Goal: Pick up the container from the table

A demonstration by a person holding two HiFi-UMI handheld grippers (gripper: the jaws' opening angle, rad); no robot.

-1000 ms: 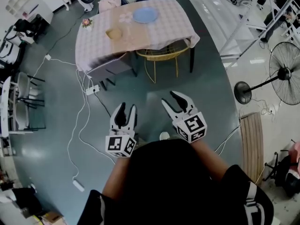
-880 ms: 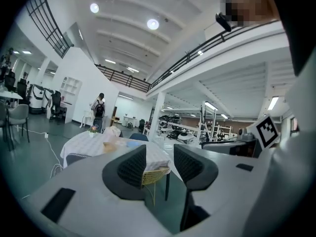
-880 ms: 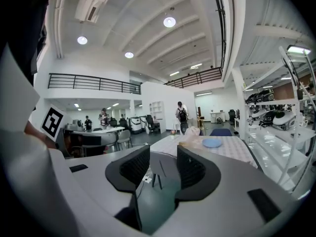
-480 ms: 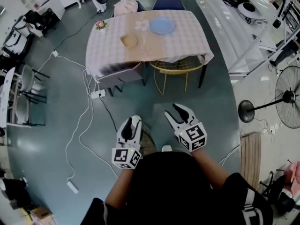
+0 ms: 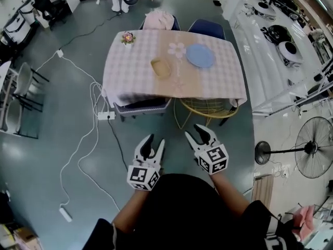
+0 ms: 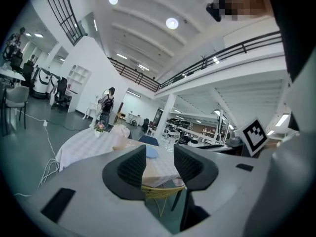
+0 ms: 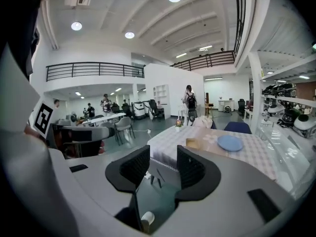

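Observation:
A small tan container [image 5: 161, 67] stands near the middle of a table [image 5: 130, 77] with a pale checked cloth, far ahead of me. It shows in the right gripper view as a tan container [image 7: 192, 143] beyond the jaws. My left gripper [image 5: 151, 141] and my right gripper [image 5: 196, 132] hang low in front of my body, well short of the table. Both are open with nothing between the fingers. In the left gripper view the table [image 6: 89, 144] lies beyond the left gripper [image 6: 159, 164].
A blue plate [image 5: 200, 55] and a flower pot [image 5: 127, 37] also sit on the table. A yellow wire chair [image 5: 205, 109] and a grey chair [image 5: 143, 107] are tucked under its near side. White cables and a power strip [image 5: 102, 115] lie on the floor at left. A standing fan [image 5: 311, 152] is at right.
The table has shifted nearer and toward the middle of the head view as I walked forward. Both grippers stay open and held in front of my body.

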